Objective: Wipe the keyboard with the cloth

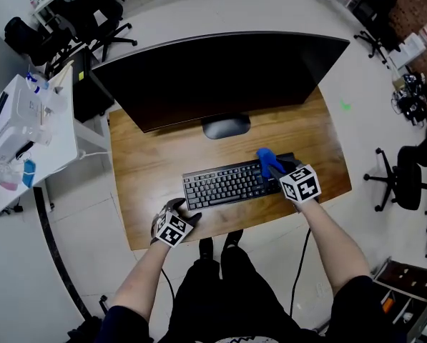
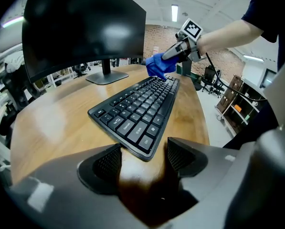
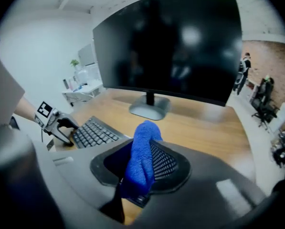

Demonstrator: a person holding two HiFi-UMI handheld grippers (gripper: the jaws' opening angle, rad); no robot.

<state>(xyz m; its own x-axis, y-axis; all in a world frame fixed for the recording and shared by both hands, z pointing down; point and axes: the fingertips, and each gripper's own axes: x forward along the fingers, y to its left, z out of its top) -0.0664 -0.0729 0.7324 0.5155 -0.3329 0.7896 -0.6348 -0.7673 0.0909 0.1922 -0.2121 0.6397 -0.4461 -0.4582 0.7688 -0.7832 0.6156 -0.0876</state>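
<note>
We hold two grippers over one wooden desk point(image 1: 145, 170), which carries one monitor point(image 1: 220, 77) on a round foot point(image 1: 226, 126) and one black keyboard point(image 1: 227, 184) in front of it.

Our right gripper point(image 1: 281, 171) pinches the one blue cloth point(image 1: 269, 161). In the right gripper view its jaws are pressed onto the cloth point(image 3: 141, 156), which bunches up between them and sticks out past the tips. The cloth sits at the keyboard's right end, by the far edge. From the left gripper view it point(image 2: 156, 66) touches the far end of the keyboard point(image 2: 137, 111), with the right gripper point(image 2: 173, 54) slanting down onto it.

Our left gripper point(image 1: 179, 211) is at the keyboard's near left corner. Its jaws are spread, and that corner lies between their tips in the left gripper point(image 2: 143, 159) view. We cannot tell whether the pads touch it. From the right gripper view the left gripper point(image 3: 61, 128) stands at the far end of the keyboard point(image 3: 94, 133).

Our two forearms are bare. Office chairs stand on the pale floor around the desk, and we cannot count them surely.
</note>
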